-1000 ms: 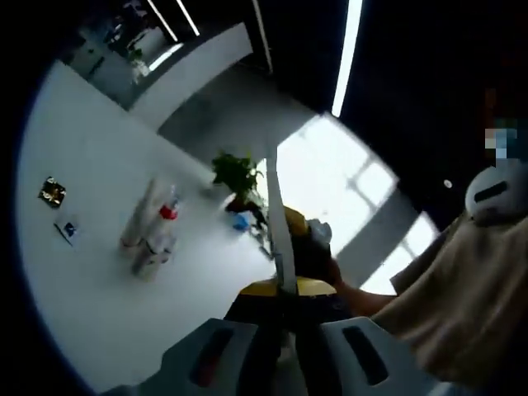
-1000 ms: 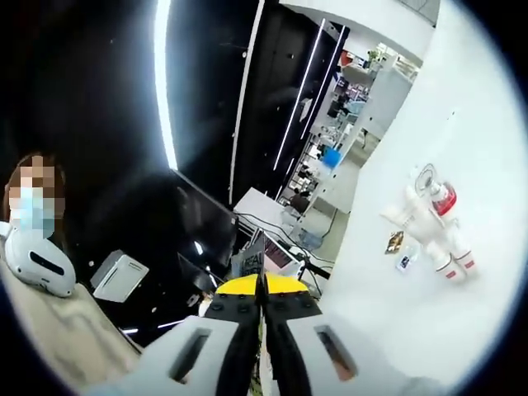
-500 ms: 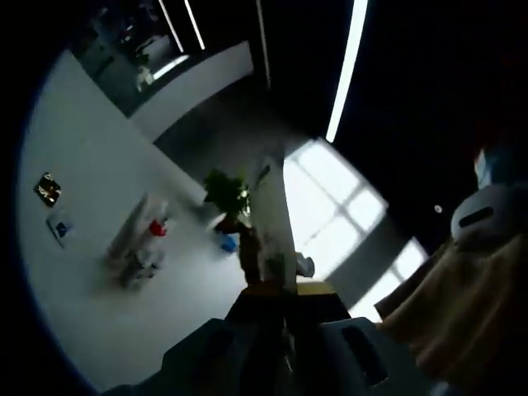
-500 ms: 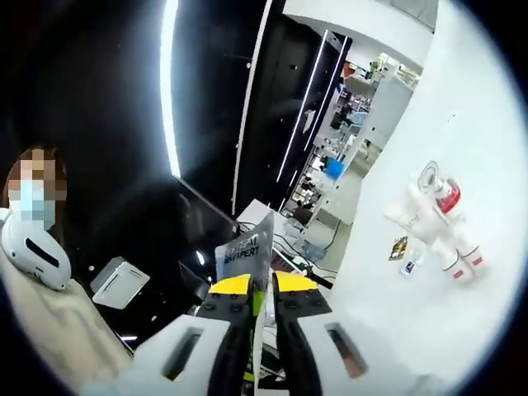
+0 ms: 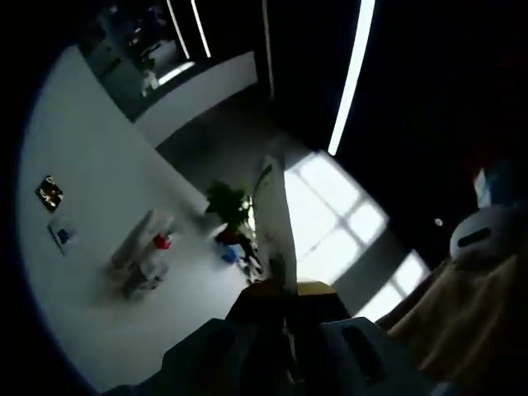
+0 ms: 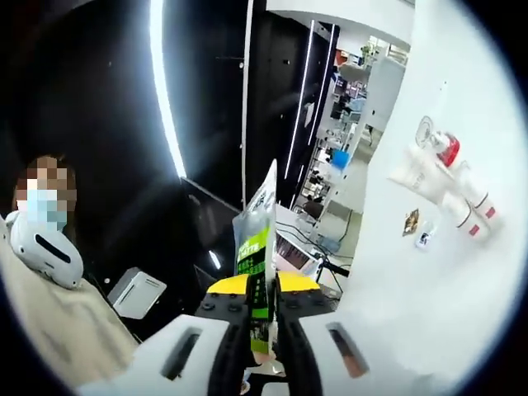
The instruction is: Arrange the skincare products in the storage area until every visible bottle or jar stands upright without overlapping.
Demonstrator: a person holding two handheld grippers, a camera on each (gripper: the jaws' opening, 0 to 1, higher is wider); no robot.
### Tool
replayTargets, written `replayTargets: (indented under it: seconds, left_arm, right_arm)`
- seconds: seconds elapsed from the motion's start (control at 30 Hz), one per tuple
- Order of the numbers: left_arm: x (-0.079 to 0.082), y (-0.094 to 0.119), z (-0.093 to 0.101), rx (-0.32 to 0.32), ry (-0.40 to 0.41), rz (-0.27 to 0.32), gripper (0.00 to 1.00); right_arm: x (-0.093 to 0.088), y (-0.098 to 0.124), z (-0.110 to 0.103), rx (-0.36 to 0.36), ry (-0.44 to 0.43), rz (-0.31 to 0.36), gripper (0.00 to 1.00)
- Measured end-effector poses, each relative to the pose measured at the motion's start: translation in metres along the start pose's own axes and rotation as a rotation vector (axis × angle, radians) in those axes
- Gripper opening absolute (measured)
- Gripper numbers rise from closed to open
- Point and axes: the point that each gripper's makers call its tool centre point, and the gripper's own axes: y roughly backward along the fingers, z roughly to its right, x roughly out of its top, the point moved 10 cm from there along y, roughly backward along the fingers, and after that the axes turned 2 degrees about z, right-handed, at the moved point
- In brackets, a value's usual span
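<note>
Both tools are raised above a white counter, each clamped on the same flat sachet.

In the right gripper view, the right tool [image 6: 262, 318] is seen with its jaws pressed together on a green and white sachet [image 6: 257, 243] that stands upright between them. In the left gripper view, the left tool [image 5: 285, 309] is closed on the sachet's thin edge [image 5: 275, 223]. The skincare bottles [image 6: 445, 181] are clustered well apart on the white counter [image 6: 429, 289], one with a red cap [image 5: 162, 241]. Two small packets [image 5: 54, 211] lie near them. A potted plant [image 5: 231, 202] stands at the counter's far edge.
</note>
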Motion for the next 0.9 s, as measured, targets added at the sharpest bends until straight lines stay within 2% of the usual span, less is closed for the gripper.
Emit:
replayTargets:
  seconds: [0.2,0.3,0.37,0.47,0.53,0.6,0.73,0.9]
  left_arm:
    - [-0.001,0.001,-0.007,0.081,-0.041,-0.072,0.00]
    - [-0.002,-0.001,-0.007,0.079,-0.034,-0.073,0.00]
    - [-0.003,-0.002,-0.008,0.083,-0.079,-0.061,0.00]
    - [-0.007,-0.002,-0.015,0.131,-0.111,-0.068,0.06]
    - [-0.014,0.000,-0.021,0.147,-0.069,-0.123,0.12]
    - [-0.020,0.001,-0.025,0.163,-0.065,-0.140,0.17]
    - [-0.029,0.006,-0.031,0.178,-0.043,-0.145,0.16]
    - [-0.028,0.011,-0.034,0.182,-0.011,-0.122,0.04]
  right_arm:
    - [-0.004,0.004,-0.002,0.007,-0.004,-0.025,0.02]
    - [-0.003,0.006,0.000,-0.002,-0.004,-0.022,0.02]
    - [-0.002,0.006,0.002,-0.015,-0.002,-0.018,0.02]
    - [-0.002,0.005,0.004,-0.040,0.006,-0.020,0.01]
    - [-0.002,0.004,0.006,-0.050,0.006,-0.019,0.01]
    - [-0.003,0.005,0.009,-0.070,0.005,-0.014,0.01]
    - [-0.004,0.005,0.015,-0.105,0.002,-0.022,0.01]
    - [-0.006,0.006,0.024,-0.156,0.001,-0.036,0.02]
